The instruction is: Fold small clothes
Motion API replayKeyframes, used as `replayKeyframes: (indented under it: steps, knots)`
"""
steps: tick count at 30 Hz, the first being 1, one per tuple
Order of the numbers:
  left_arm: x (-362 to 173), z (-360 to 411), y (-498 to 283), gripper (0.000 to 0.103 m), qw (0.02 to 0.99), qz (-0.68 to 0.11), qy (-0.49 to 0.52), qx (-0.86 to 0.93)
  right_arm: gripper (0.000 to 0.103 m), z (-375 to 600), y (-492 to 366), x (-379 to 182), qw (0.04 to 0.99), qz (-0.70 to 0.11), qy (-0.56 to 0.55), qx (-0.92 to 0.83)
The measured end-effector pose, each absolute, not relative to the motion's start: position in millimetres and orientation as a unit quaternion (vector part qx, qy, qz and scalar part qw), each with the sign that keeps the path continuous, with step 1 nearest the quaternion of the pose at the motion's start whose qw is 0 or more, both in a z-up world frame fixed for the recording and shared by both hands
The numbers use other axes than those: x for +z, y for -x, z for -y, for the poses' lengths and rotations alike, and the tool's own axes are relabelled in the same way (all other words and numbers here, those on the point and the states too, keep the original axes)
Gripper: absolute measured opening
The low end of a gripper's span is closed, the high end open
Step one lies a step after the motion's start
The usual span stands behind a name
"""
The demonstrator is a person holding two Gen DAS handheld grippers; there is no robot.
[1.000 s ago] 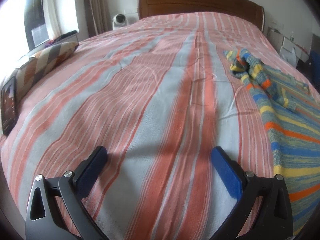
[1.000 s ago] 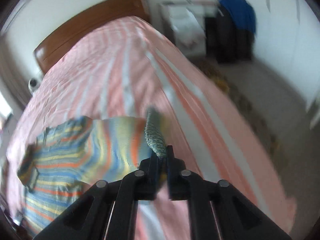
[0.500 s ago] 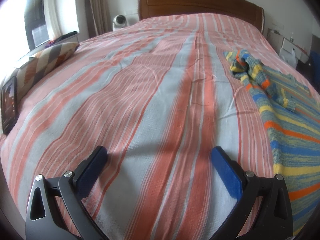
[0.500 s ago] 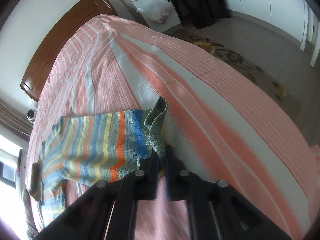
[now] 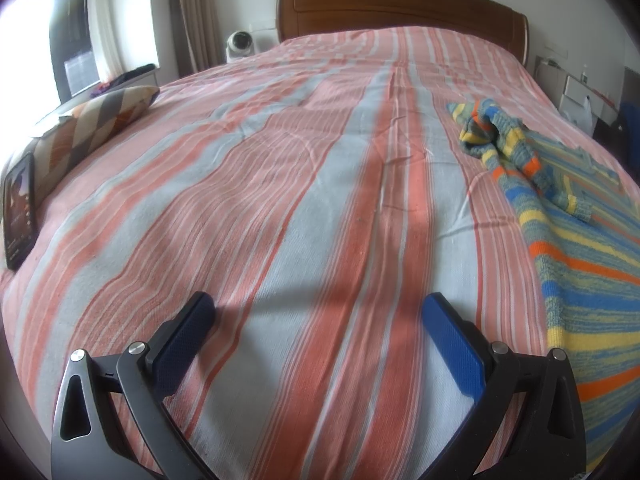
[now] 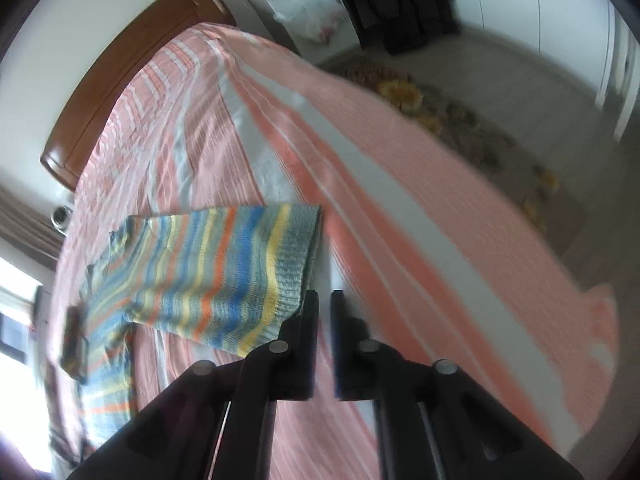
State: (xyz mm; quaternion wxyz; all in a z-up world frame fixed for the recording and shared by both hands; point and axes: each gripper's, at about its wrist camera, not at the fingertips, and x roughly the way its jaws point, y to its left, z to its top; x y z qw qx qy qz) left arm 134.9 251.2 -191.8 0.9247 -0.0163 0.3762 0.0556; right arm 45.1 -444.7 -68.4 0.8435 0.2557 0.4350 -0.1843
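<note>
**Sweater spread, jaws off the cloth**

While the striped sweater (image 5: pixel 576 264) lies flat toward the right side of the bed (image 5: pixel 280 200), nothing grips it. At far left, a phone (image 5: pixel 18 208) leans against a patterned cushion (image 5: pixel 92 128), well apart from the work. The left gripper (image 5: pixel 316 312) hovers low over bare bedspread, jaws wide and empty, likely waiting for an edge to take. Farther right, one sleeve (image 5: pixel 496 132) sits bunched beside the body, not yet laid out. The right gripper (image 6: pixel 325 300) sits just beside the ribbed hem (image 6: pixel 292 264); its jaws stand narrowly parted with nothing between them. Judged from this, the garment is placed for folding and the folding itself is not yet begun.
</note>
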Motion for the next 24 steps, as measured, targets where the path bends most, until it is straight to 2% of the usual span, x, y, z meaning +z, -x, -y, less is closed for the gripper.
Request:
replayKeyframes:
  steps: [3,5,9,10,11,15,16,17,19,22,24]
  knots:
    - [-192.0,-251.8,-135.2,0.103,0.924,-0.378,0.019,0.053,0.017,417.2,-59.9,-47.8,0.876,-0.406,-0.223,-0.132]
    - [-190.6,-252.8,-135.7,0.103,0.921,-0.385,0.023,0.047,0.037,406.6,-71.9,-53.6,0.877,-0.411,-0.23,-0.096]
    - [-163.9,-252.1,-133.2,0.102,0.912,-0.41,-0.001,0.028,0.038,398.3,-84.0,-102.0,0.85,-0.469,-0.221,-0.092]
    - [-148.0,-248.1,-128.4,0.102,0.918,-0.396,-0.012,0.013,0.034,401.1,-77.0,-109.1,0.847,-0.471,-0.227,-0.098]
    - [-129.3,-241.8,-123.8,0.102,0.926,-0.377,-0.025,-0.005,0.03,401.8,-69.6,-110.6,0.848,-0.467,-0.23,-0.099]
    - [-68.0,-188.8,-136.3,0.102,0.929,-0.343,-0.085,-0.112,0.031,381.2,-27.0,-92.8,0.876,-0.434,-0.169,-0.124]
    - [-62.9,-174.9,-142.2,0.102,0.923,-0.346,-0.097,-0.139,0.033,375.1,-18.9,-89.3,0.883,-0.423,-0.165,-0.121]
    - [-59.0,-150.8,-152.9,0.102,0.91,-0.354,-0.119,-0.182,0.038,368.2,-10.5,-86.2,0.889,-0.411,-0.165,-0.116]
    - [-63.8,-112.2,-172.2,0.102,0.884,-0.373,-0.15,-0.238,0.043,352.3,4.4,-83.8,0.902,-0.384,-0.161,-0.11]
    - [-96.4,-57.9,-212.1,0.102,0.847,-0.418,-0.193,-0.265,0.043,326.0,16.0,-86.0,0.919,-0.354,-0.135,-0.105]
    - [-119.2,-41.0,-228.4,0.102,0.832,-0.445,-0.21,-0.258,0.043,311.1,13.5,-92.6,0.92,-0.364,-0.109,-0.094]
